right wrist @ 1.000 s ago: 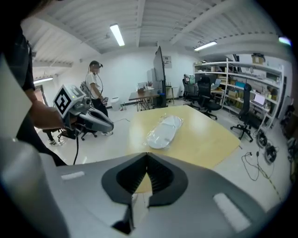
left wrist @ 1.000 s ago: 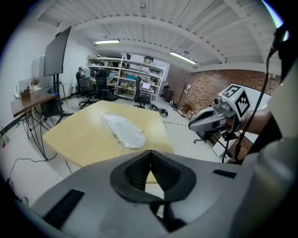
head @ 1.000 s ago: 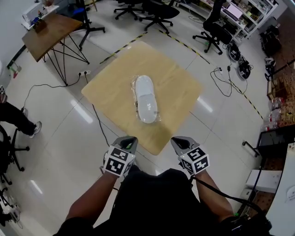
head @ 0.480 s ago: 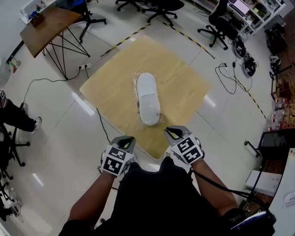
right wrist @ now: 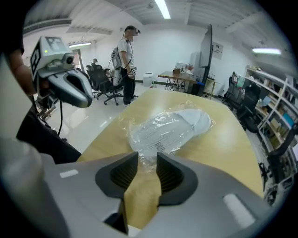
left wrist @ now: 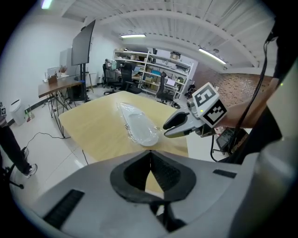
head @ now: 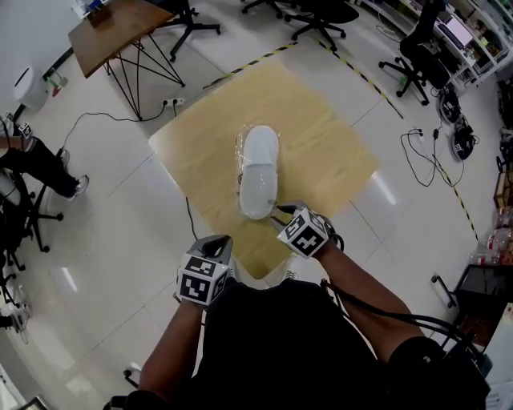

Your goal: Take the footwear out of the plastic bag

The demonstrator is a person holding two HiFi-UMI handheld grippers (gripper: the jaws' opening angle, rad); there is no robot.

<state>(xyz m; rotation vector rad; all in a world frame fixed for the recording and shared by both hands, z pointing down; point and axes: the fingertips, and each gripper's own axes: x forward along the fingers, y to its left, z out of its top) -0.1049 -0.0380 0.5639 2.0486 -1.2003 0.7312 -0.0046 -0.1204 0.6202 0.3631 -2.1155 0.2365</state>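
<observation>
White footwear sealed in a clear plastic bag (head: 259,170) lies lengthwise in the middle of a light wooden table (head: 325,140). My right gripper (head: 280,215) hangs over the table's near corner, just short of the bag's near end. Its jaws have just been opening and stand apart. In the right gripper view the bag (right wrist: 170,128) has its crinkled edge right at the gap of that gripper (right wrist: 146,160), with no pad pressing on it. My left gripper (head: 220,242) is shut and empty, off the table's near edge. In the left gripper view its jaws (left wrist: 150,157) meet, with the bag (left wrist: 138,127) beyond.
A dark wooden table (head: 120,30) on thin black legs stands far left. Office chairs (head: 325,12) and shelves line the back. Cables and a power strip (head: 172,102) lie on the tiled floor. A person (right wrist: 125,58) stands beyond the table; another person's leg (head: 42,164) is at the left.
My right gripper has moved forward and down to the bag's near end, rolled, and opened its jaws. The left gripper has stayed shut near the table's edge.
</observation>
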